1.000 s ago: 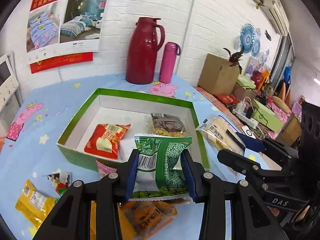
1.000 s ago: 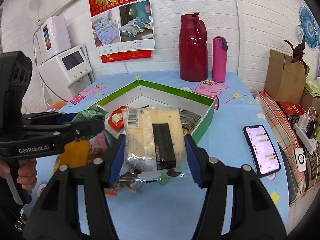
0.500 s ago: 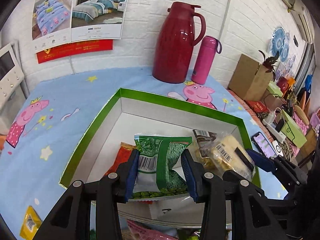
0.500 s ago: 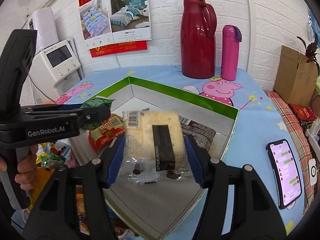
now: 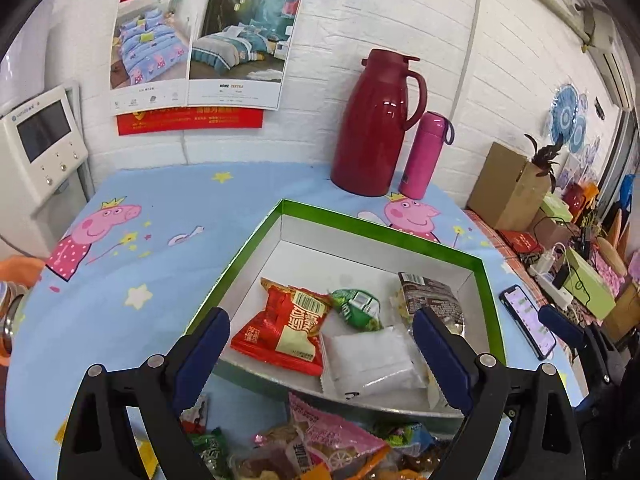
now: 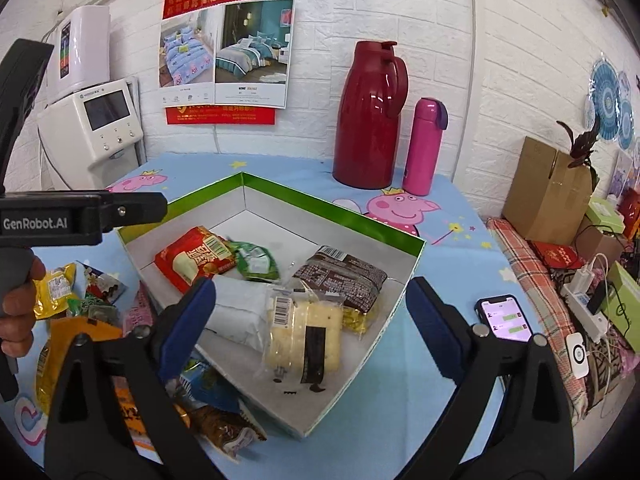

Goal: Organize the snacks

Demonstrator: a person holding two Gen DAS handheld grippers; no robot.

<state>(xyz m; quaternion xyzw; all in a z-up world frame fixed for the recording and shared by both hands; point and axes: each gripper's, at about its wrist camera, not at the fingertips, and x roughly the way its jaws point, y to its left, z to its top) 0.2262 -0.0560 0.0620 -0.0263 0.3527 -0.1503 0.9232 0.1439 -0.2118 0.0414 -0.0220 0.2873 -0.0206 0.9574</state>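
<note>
A green-rimmed white box [image 5: 380,230] [image 6: 332,208] lies on the blue cartoon tablecloth. Inside it rest a red packet [image 5: 284,326] [image 6: 192,258], a green pea packet [image 5: 358,308] [image 6: 256,260], a brown packet [image 5: 430,300] [image 6: 340,278], a white packet [image 5: 372,360] [image 6: 240,312] and a yellow cracker packet [image 6: 304,338]. My left gripper [image 5: 322,356] hangs open over the box's near edge with nothing between its fingers. Above the box's near corner, my right gripper [image 6: 308,320] is open too. A heap of loose snacks [image 5: 320,448] [image 6: 80,320] sits in front of the box.
A red jug [image 5: 376,124] [image 6: 370,116] and a pink flask [image 5: 424,156] [image 6: 424,146] stand by the wall behind the box. A phone [image 5: 528,320] [image 6: 506,318] lies to the box's right. A white appliance [image 6: 92,128] is at the left. A hand [image 6: 18,304] holds the left tool.
Both grippers moved forward over the box and opened. The green pea packet and the yellow cracker packet left their fingers and now lie inside the box.
</note>
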